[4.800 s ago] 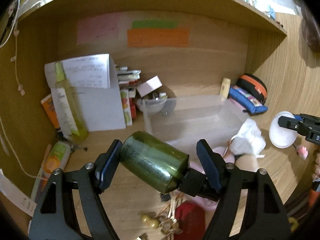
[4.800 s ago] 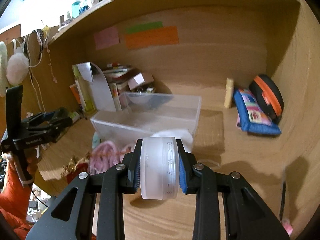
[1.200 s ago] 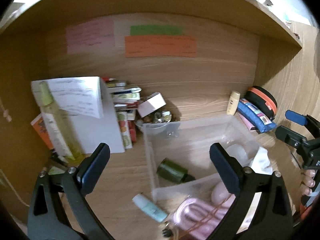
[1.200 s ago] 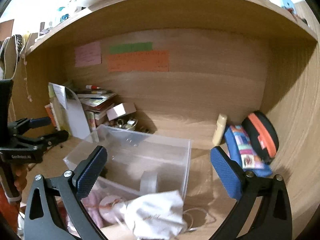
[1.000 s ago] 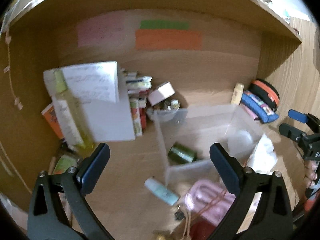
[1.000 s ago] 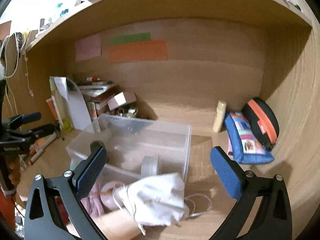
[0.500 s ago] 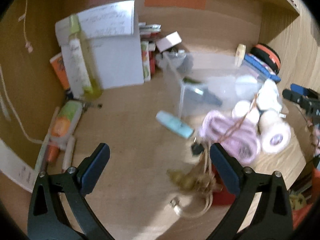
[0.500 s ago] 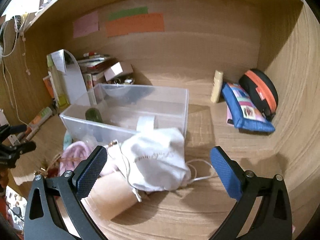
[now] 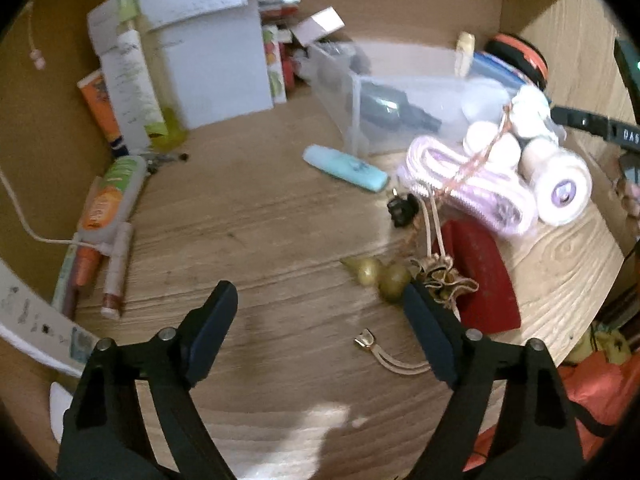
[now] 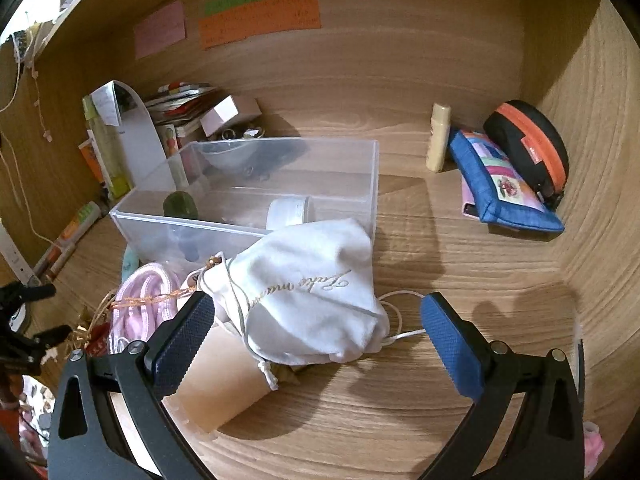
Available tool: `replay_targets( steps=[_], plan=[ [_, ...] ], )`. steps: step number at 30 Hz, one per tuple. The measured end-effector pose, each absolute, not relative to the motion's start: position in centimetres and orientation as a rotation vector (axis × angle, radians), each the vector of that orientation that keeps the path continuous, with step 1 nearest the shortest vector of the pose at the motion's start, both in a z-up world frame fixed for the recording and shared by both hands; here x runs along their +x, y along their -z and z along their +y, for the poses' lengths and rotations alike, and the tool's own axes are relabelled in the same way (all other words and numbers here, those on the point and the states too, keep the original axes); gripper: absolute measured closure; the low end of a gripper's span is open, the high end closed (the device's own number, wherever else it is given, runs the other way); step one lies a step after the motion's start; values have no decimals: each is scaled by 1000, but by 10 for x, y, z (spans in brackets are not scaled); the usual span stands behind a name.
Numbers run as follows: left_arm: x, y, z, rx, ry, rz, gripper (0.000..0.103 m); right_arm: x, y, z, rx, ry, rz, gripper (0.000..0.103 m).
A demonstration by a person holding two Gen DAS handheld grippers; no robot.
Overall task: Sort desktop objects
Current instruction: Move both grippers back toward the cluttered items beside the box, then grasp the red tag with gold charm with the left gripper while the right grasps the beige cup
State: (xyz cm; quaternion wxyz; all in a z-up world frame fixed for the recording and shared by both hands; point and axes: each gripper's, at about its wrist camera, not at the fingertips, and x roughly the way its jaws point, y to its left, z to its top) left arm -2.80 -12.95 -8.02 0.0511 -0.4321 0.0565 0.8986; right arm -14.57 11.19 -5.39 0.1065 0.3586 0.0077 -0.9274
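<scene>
A clear plastic bin (image 10: 256, 184) stands on the desk and holds a dark green bottle (image 10: 181, 205) and a frosted white jar (image 10: 289, 211). My right gripper (image 10: 316, 336) is open and empty, just in front of a white drawstring pouch (image 10: 312, 292). My left gripper (image 9: 320, 312) is open and empty over bare wood, near a gold gourd charm (image 9: 380, 274). A teal tube (image 9: 346, 168), a pink cord bundle (image 9: 468, 184) and a red pouch (image 9: 480, 276) lie in front of the bin (image 9: 400, 100).
An orange-green tube (image 9: 110, 196) and lip balm (image 9: 116, 276) lie at the left. A white paper holder (image 9: 200, 52) stands at the back. A blue pouch (image 10: 500, 184), a black-orange case (image 10: 528, 144) and a cream tube (image 10: 438, 142) sit at the back right.
Both grippers have let go of the bottle and the jar, which now lie in the bin. Both have pulled back and tilted down toward the clutter in front.
</scene>
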Motion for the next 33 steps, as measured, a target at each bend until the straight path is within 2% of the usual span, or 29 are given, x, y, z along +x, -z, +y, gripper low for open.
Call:
replay_targets(
  steps=[2,10,19,33],
  plan=[
    [-32,84,-129,-1331,-2715,177,22,-147,56,111,1070,2726,31,0],
    [-42,82,-126,-1331,-2707,187,23,-151,58,113,1096,2717,14,0],
    [-24,56,-119,-1250,-2665,62,23,-147,52,113,1061,2716,28,0],
    [-35,79,-68,-1307,-2499,114,23,-128,58,123,1067,2653,-14,0]
  ],
)
